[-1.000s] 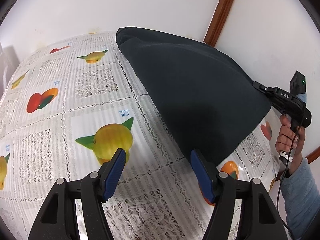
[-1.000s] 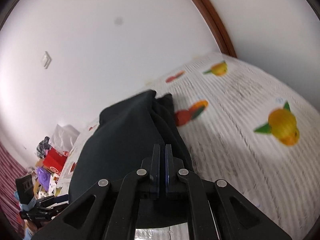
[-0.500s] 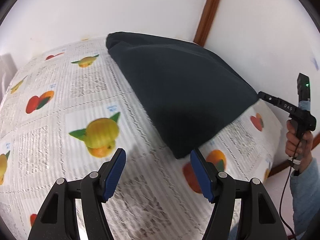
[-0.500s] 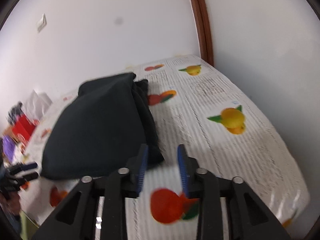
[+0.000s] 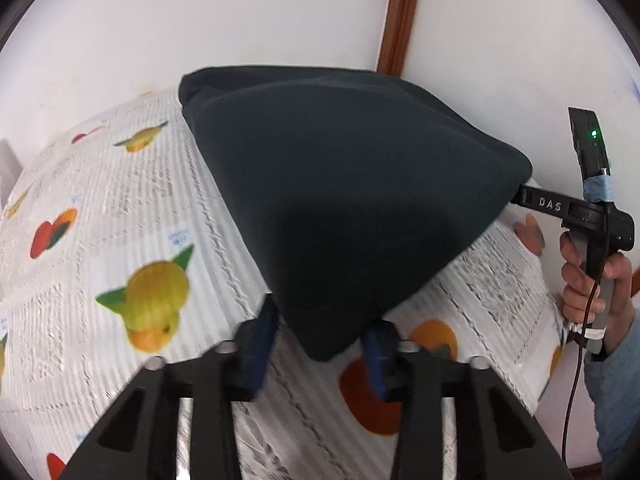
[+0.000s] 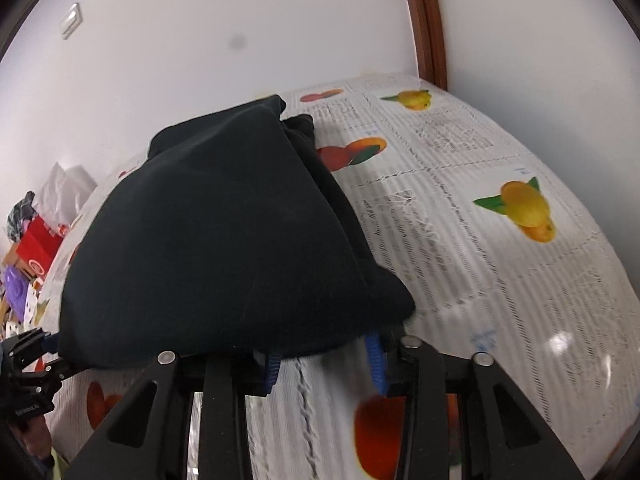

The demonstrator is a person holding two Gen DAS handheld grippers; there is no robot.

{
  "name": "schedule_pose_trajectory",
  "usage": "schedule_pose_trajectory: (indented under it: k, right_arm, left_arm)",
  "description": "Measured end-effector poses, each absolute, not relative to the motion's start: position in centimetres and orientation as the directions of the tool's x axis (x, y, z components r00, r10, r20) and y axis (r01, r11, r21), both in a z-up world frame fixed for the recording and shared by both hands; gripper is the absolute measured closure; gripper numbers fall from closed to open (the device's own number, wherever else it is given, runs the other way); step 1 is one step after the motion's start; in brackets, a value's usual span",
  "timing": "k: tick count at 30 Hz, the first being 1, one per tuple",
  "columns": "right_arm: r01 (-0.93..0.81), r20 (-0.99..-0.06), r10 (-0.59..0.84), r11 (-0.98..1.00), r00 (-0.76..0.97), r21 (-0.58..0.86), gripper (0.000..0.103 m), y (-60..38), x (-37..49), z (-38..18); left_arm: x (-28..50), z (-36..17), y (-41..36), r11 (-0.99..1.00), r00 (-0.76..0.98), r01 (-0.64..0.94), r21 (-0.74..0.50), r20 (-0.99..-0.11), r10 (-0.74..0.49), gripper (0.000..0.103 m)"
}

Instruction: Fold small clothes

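A dark navy garment (image 5: 352,200) lies folded over on the fruit-print tablecloth (image 5: 120,208). Its near corner sits between the blue pads of my left gripper (image 5: 320,346). The jaws are closing and a gap still shows on each side of the cloth. In the right wrist view the garment (image 6: 224,240) drapes over the tips of my right gripper (image 6: 324,364). Its jaws are closing too, with bare tablecloth (image 6: 480,240) showing between the fingers. In the left wrist view the right gripper (image 5: 518,198) touches the garment's right corner, held by a hand (image 5: 592,280).
White walls and a brown wooden trim (image 5: 400,16) close the table's far side. Beyond the table's left end, in the right wrist view, is a clutter of coloured packages (image 6: 32,248). The left gripper (image 6: 36,344) appears there at the garment's lower left corner.
My left gripper moved in on the garment's near corner and its jaws narrowed around it. My right gripper went from shut to apart, dropped to the garment's edge, and the cloth settled onto the table.
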State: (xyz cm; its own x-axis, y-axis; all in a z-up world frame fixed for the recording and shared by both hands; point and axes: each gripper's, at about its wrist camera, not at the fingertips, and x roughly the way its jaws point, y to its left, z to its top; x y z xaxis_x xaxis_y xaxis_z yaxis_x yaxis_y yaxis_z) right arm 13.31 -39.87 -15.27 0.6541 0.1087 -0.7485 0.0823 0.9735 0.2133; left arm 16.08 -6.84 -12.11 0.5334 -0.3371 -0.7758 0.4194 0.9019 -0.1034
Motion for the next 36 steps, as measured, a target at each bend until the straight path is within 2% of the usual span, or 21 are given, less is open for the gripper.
schedule_pose_trajectory:
  k: [2,3,13,18,23,24,26,27,28,32,36]
  right_arm:
    - [0.066,-0.740,0.093,0.981,0.666,0.183,0.086,-39.0,13.6,-14.9]
    - [0.048,-0.736,0.093,0.985,0.671,0.168,0.088,-38.3,13.8,-14.7]
    - [-0.075,-0.713,0.246,0.962,0.657,0.263,0.090,-33.3,17.3,-14.8]
    - [-0.101,-0.727,0.232,0.970,0.646,0.219,0.086,-31.8,17.1,-14.7]
    - [-0.133,-0.730,0.233,0.972,0.642,0.193,0.081,-34.1,14.3,-12.8]
    - [-0.152,-0.724,0.232,0.973,0.650,0.176,0.076,-34.4,13.6,-11.9]
    - [-0.174,-0.699,0.233,0.972,0.676,0.156,0.068,-34.7,12.8,-10.1]
    - [-0.181,-0.686,0.238,0.971,0.687,0.155,0.063,-34.5,12.8,-9.4]
    - [-0.190,-0.674,0.249,0.968,0.695,0.161,0.062,-34.3,13.1,-8.8]
    - [-0.214,-0.632,0.308,0.951,0.711,0.223,0.062,-32.6,15.8,-7.7]
    - [-0.176,-0.665,0.281,0.959,0.692,0.222,0.064,-30.6,20.0,-9.1]
  left_arm:
    - [16.3,-11.7,-6.0,0.906,0.555,0.407,-0.117,-0.756,-0.346,0.085]
    - [16.5,-11.6,-5.4,0.911,0.566,0.395,-0.116,-0.750,-0.341,0.085]
    - [19.7,-11.1,2.6,0.954,0.588,0.249,-0.167,-0.756,-0.286,0.089]
    - [20.2,-11.8,3.4,0.956,0.575,0.235,-0.176,-0.768,-0.282,0.088]
    - [19.9,-12.5,3.2,0.956,0.568,0.237,-0.175,-0.773,-0.282,0.083]
    - [20.2,-12.8,3.3,0.956,0.568,0.238,-0.173,-0.773,-0.282,0.081]
    - [20.5,-13.0,3.2,0.955,0.561,0.239,-0.174,-0.779,-0.282,0.063]
    - [20.5,-13.1,3.1,0.957,0.561,0.238,-0.168,-0.780,-0.277,0.059]
    - [20.6,-13.1,2.9,0.958,0.569,0.240,-0.155,-0.777,-0.268,0.057]
    - [21.0,-13.1,2.2,0.962,0.577,0.243,-0.124,-0.779,-0.246,0.057]
    - [21.7,-13.2,2.2,0.964,0.577,0.232,-0.128,-0.780,-0.243,0.057]
